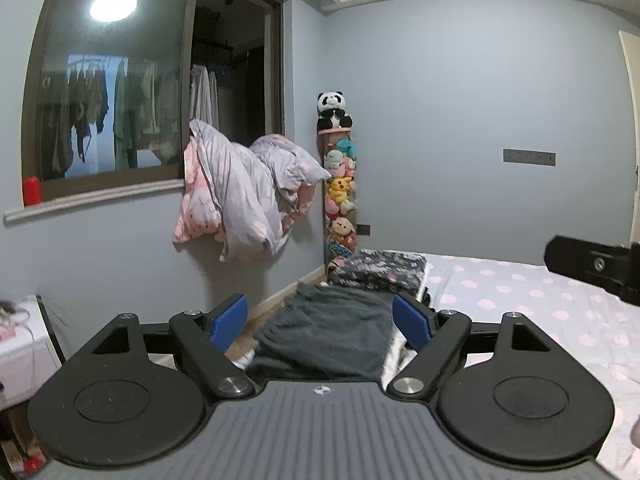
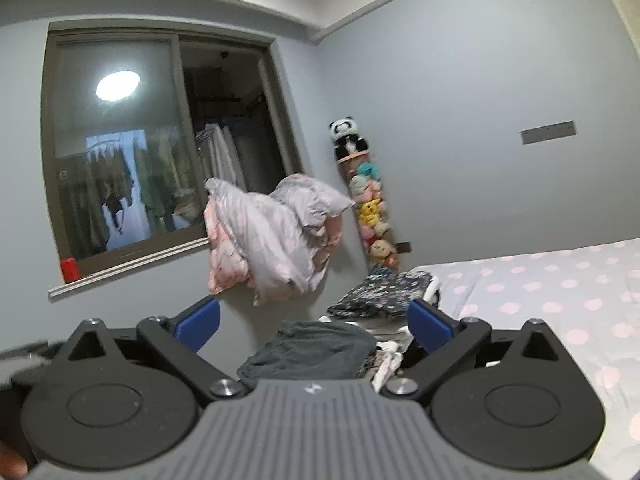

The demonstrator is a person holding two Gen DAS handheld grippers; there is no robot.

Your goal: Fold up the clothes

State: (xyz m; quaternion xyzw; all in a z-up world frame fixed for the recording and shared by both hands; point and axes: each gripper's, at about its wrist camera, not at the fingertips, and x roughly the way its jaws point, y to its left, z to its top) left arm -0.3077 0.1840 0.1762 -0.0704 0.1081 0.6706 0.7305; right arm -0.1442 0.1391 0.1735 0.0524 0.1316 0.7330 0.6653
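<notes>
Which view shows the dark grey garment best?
Left wrist: the grey garment fills the gap between the open gripper fingers, sharp and close. Right wrist shows it smaller, slightly blurred, partly hidden by the gripper body.

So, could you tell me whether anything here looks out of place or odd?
Yes: a pink and grey duvet is bunched over the window sill and hangs down the wall, rather than lying on the bed.

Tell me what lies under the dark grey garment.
In the right wrist view, the dark grey garment tops a pile; white patterned clothes poke out beneath its right edge. Whatever lies further under is covered.
</notes>
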